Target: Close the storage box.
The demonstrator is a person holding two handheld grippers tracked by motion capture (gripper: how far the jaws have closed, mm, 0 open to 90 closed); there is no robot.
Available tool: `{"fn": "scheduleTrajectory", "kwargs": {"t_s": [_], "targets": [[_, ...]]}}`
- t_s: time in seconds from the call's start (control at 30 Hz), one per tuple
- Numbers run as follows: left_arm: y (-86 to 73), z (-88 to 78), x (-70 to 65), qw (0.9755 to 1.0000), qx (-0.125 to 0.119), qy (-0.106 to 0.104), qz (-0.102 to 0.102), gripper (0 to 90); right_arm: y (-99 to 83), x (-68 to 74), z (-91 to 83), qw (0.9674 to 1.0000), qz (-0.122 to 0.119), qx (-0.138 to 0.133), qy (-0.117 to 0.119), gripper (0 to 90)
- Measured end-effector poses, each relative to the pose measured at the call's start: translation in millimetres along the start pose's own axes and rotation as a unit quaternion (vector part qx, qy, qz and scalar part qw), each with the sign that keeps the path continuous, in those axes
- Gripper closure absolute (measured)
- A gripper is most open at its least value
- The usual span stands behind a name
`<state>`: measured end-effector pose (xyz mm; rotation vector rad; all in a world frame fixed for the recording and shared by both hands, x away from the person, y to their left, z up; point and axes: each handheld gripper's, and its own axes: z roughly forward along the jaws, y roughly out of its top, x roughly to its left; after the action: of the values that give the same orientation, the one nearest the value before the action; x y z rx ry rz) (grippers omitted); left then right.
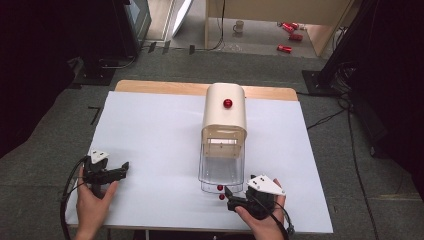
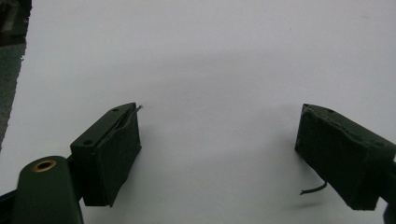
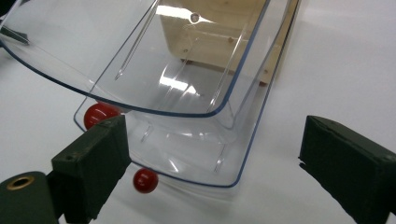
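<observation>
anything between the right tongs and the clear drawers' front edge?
Two red knobs: the right gripper view shows one knob by the lower clear drawer's front edge and another on the upper one, both just ahead of the open right tongs.

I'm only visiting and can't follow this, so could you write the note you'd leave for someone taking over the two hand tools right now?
Left gripper: jaws open, nothing between them, resting over the white table.
Right gripper: jaws open, holding nothing, at the front edge of the clear drawers.
The clear drawers stick out of the cream box, one above the other; each has a red knob at its front.
Done: drawers are pulled out.
Left, probably: take a knob and move its drawer.
</observation>
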<state>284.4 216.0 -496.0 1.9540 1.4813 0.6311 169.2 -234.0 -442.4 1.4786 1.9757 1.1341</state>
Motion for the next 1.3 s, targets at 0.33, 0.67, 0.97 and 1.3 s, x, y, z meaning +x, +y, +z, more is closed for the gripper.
{"fn": "scheduleTrajectory", "kwargs": {"t_s": [0.33, 0.67, 0.97, 1.3], "targets": [[0.0, -0.1, 0.0, 1.0000, 0.001, 0.000, 0.001, 13.9, -12.0, 8.5, -2.6, 0.9999, 0.008, -0.003, -0.006, 17.1], [0.0, 0.0, -0.1, 1.0000, 0.000, 0.000, 0.000, 14.0, -15.5, 12.9, -3.0, 1.0000, -0.001, -0.008, 0.000, 20.5], [0.0, -0.1, -0.1, 1.0000, 0.000, 0.000, 0.000, 14.0, -5.4, 9.1, -9.3, 0.9996, 0.004, -0.029, 0.002, 23.4], [0.0, 0.0, -0.1, 1.0000, 0.000, 0.000, 0.000, 13.9, 4.8, 6.6, -9.4, 0.9993, -0.002, -0.039, 0.002, 26.3]]}}
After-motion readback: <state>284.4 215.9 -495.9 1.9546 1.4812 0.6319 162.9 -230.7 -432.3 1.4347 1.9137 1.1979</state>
